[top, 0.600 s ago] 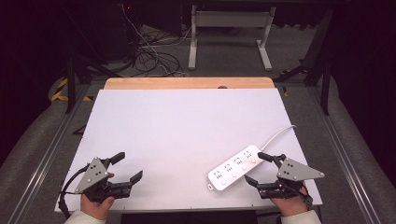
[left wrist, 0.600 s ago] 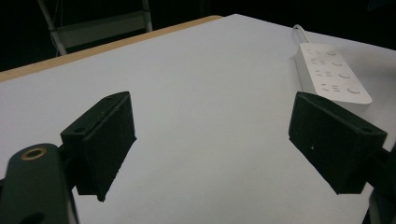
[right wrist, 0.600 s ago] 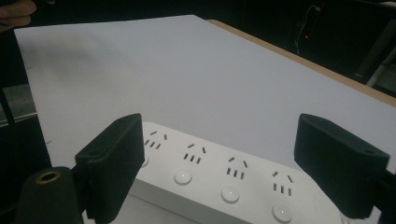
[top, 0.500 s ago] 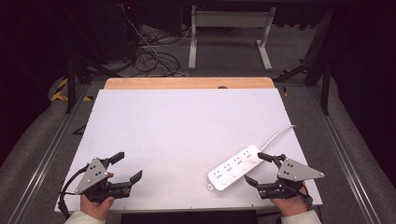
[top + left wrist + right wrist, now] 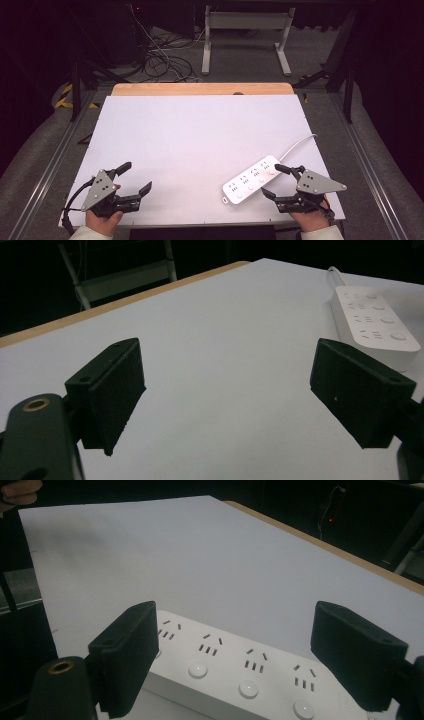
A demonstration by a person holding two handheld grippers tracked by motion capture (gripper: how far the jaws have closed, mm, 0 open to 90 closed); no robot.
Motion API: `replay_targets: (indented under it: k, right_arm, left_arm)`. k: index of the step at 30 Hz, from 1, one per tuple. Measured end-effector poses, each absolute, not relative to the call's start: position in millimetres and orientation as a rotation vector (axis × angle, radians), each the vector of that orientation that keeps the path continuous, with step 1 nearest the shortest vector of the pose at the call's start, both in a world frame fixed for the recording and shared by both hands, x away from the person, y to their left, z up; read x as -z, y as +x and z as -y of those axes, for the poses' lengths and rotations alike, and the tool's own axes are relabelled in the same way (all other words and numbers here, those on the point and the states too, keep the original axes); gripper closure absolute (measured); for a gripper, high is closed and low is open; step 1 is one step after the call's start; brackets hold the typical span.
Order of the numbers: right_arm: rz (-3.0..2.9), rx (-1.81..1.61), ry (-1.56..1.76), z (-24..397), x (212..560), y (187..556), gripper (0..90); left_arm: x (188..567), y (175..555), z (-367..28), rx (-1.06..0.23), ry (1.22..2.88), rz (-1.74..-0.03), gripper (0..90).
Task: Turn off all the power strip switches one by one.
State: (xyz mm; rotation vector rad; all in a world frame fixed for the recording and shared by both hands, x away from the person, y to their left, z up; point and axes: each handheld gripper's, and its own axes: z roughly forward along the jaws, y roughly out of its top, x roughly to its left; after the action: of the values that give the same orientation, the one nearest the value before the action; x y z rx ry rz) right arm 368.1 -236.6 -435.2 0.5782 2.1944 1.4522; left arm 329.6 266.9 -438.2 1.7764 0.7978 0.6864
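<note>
A white power strip point(image 5: 251, 180) with four socket groups and round buttons is laid aslant near the table's point(image 5: 200, 130) front right edge, just before the right gripper point(image 5: 274, 181). Both it and the left gripper point(image 5: 136, 177) are held wide open, empty. Its cord point(image 5: 297, 145) is seen from above; the socket slots are made plain in the right gripper view.

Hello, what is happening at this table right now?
A person sits at a white table with a two-jaw gripper in each hand. The right gripper is beside a white power strip near the front right edge, jaws open and not gripping it. The left gripper rests at the front left, jaws open with nothing between them. The strip lies flat, its cable running off the right edge.
</note>
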Motion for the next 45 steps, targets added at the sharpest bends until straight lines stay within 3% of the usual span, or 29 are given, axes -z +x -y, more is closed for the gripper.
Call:
replay_targets:
  k: [23, 25, 29, 43, 45]
  right_arm:
    - [-2.2, -1.42, 0.681, 233.0, 413.6, 392.3, 16.8]
    - [-2.2, -1.428, 0.714, 229.3, 412.8, 398.1, 8.9]
    - [-2.222, -1.441, 0.758, 225.4, 412.3, 405.3, 3.5]
    - [-2.197, -1.397, 0.87, 220.8, 408.3, 424.4, 5.3]
    - [-2.209, -1.378, 0.872, 220.3, 407.3, 430.5, 12.7]
  left_arm:
    - [439.6, 330.5, -264.5, -0.703, 1.795, -0.803, 15.0]
    - [440.1, 330.5, -263.7, -0.695, 1.792, -0.81, 15.0]
    - [440.3, 330.9, -263.7, -0.694, 1.796, -0.807, 15.1]
    - [441.2, 332.2, -262.7, -0.694, 1.801, -0.813, 15.3]
    - [441.1, 332.0, -262.6, -0.696, 1.802, -0.812, 15.3]
